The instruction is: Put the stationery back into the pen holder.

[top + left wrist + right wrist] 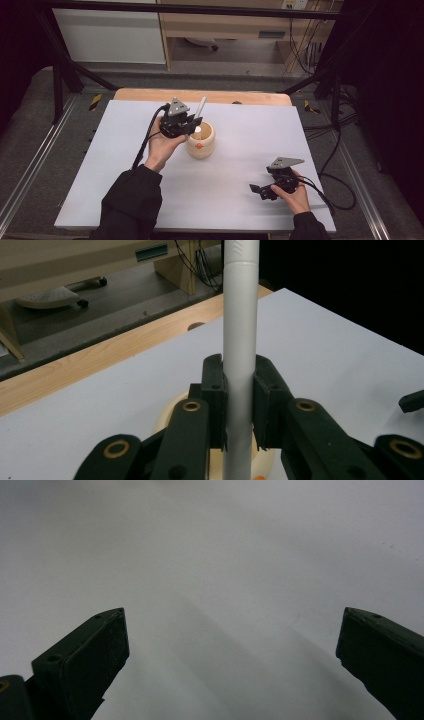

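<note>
You are holding the left gripper (192,125) over the pale wooden cup (201,143), which is standing near the middle of the white worktop (240,135). Its jaws are closing on a white pen-like stick (241,355); in the left gripper view the two black pads are pressing against it from either side, about halfway along the visible length, with the stick running straight up between them and the cup's rim showing just below. Gripping it mid-shaft like that is keeping it upright and in line with the cup's mouth, so it looks as if you are either lowering it in or lifting it clear; I cannot tell which from this moment alone. Whether its lower end is touching the bottom of the cup is hidden.

Your left hand (162,145) is reaching forward from a dark sleeve, wrist slightly raised, with the gripper pointing toward the far right and its cable trailing back along the forearm.

Your right gripper (267,190) is resting low near the front right of the worktop, well apart from the cup, pointing left. Its jaws are standing wide apart and holding nothing, with bare worktop between them in the right gripper view. That parked pose is keeping it out of the left hand's way.
</note>
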A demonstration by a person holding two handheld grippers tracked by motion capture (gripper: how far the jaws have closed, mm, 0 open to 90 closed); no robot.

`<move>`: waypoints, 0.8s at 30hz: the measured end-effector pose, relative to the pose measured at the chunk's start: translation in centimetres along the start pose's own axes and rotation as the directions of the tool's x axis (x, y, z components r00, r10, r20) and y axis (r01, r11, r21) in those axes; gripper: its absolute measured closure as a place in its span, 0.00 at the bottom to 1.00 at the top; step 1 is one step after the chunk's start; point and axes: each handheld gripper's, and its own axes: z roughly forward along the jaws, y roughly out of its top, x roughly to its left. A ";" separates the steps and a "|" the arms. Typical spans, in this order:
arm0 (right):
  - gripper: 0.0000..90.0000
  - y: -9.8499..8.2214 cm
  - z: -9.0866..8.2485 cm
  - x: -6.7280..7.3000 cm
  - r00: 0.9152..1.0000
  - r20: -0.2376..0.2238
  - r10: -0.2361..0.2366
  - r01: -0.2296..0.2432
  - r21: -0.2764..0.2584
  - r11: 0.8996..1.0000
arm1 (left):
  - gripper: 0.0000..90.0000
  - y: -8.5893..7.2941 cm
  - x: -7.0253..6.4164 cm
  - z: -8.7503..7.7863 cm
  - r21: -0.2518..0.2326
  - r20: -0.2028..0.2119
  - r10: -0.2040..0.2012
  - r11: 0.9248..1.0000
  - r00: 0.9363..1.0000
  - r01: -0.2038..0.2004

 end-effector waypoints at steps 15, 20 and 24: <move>0.01 0.0 0.1 0.0 1.000 -0.005 -0.001 0.001 0.002 1.000 | 0.86 0.2 0.2 3.4 -0.013 -0.006 -0.003 1.000 1.000 0.003; 0.01 0.0 0.1 0.0 1.000 -0.003 -0.004 0.004 0.002 1.000 | 0.86 -0.1 0.3 4.5 -0.006 -0.006 -0.004 1.000 1.000 0.004; 0.01 0.0 0.1 0.0 1.000 -0.003 -0.004 0.004 0.008 1.000 | 0.86 -0.5 0.4 5.2 0.008 -0.005 -0.002 1.000 1.000 0.002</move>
